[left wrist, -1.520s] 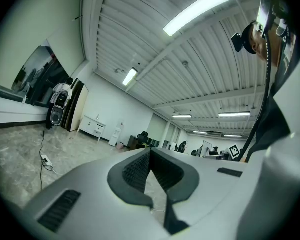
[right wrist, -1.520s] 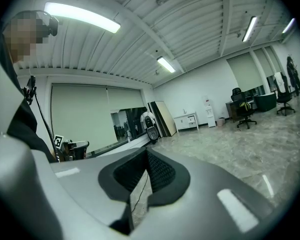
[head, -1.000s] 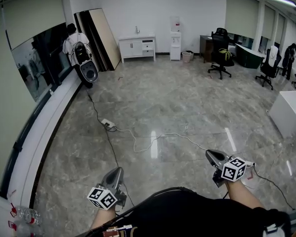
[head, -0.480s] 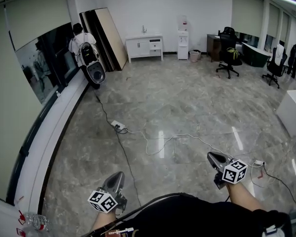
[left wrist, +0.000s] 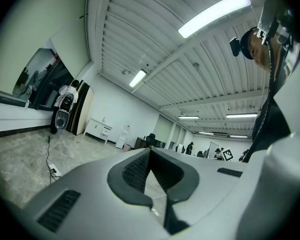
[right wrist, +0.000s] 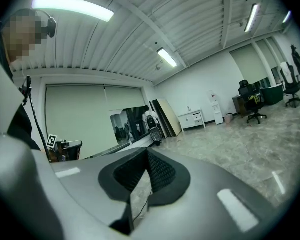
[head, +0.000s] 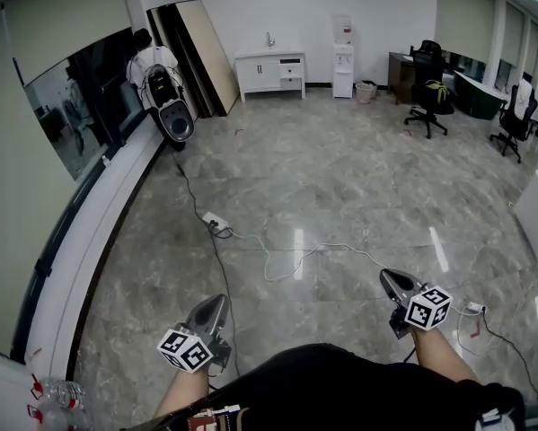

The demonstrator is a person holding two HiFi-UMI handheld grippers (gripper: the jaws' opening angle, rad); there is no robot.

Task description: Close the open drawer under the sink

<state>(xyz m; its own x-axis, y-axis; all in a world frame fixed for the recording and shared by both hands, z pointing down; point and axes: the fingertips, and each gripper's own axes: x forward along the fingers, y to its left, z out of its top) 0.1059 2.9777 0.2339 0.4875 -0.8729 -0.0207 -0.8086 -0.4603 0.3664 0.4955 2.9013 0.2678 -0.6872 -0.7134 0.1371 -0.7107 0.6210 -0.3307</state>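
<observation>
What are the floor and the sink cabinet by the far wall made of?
The floor looks like polished marble or marble-look tile: grey veining, glossy, ceiling lights mirrored in it. The sink cabinet seems to be white painted wood or laminate, with smooth flat panels; it is too far off to tell which.

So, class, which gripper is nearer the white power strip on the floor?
Left. The left gripper is almost in line with the power strip, nearer the person; the right gripper is far off to its right.

Glossy grey marble floor (head: 340, 169): power strip (head: 215, 224) with trailing white cable (head: 340, 245), speaker (head: 177, 126), sink cabinet (head: 270, 72) at far wall.
</observation>
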